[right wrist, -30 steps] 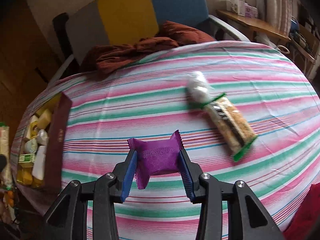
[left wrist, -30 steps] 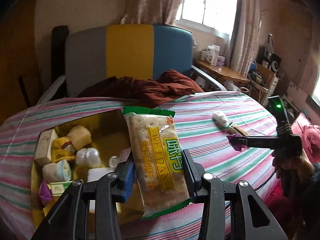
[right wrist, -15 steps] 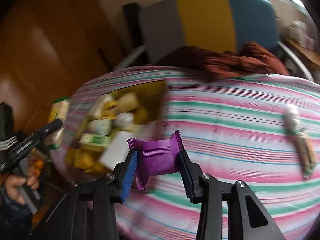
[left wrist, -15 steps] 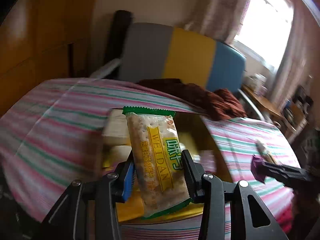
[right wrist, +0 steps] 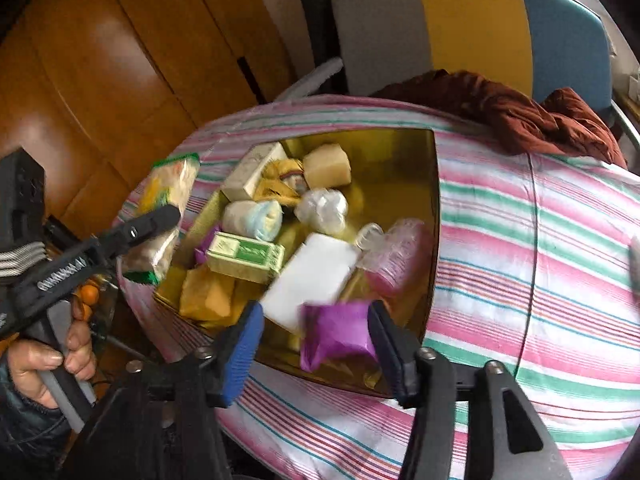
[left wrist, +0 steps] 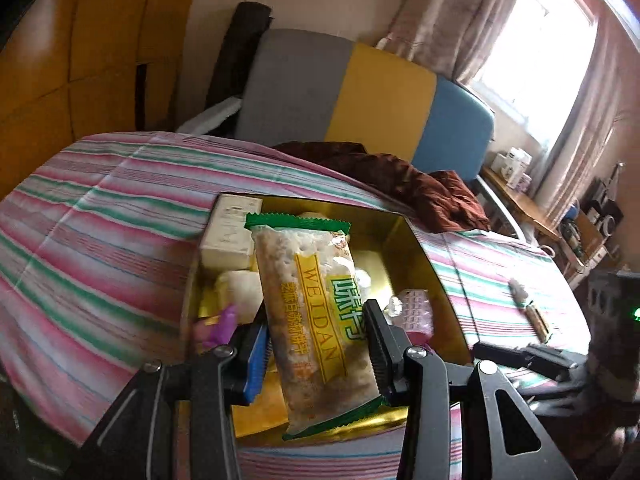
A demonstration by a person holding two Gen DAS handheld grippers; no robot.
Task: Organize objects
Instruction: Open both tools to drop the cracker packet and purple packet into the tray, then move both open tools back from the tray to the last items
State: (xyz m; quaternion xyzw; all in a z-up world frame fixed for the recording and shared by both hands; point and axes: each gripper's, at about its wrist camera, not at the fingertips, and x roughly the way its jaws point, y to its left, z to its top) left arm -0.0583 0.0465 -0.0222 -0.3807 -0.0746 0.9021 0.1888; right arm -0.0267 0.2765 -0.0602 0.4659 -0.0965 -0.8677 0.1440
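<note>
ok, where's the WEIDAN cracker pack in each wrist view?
Left wrist: WEIDAN cracker pack at centre, upright between the left gripper's pads, over the gold box.
Right wrist: same pack at left edge, clamped beside the box's left rim.
Shared landmark: the grey-yellow-blue chair back behind the table.

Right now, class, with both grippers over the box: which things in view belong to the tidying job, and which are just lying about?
Part of the job:
- gold box of small packets
- cracker packet, clamped in the left gripper
- purple packet, the right gripper jaws just opening around it
- snacks on the cloth

Lying about:
- brown garment
- striped chair
- wooden cupboard
</note>
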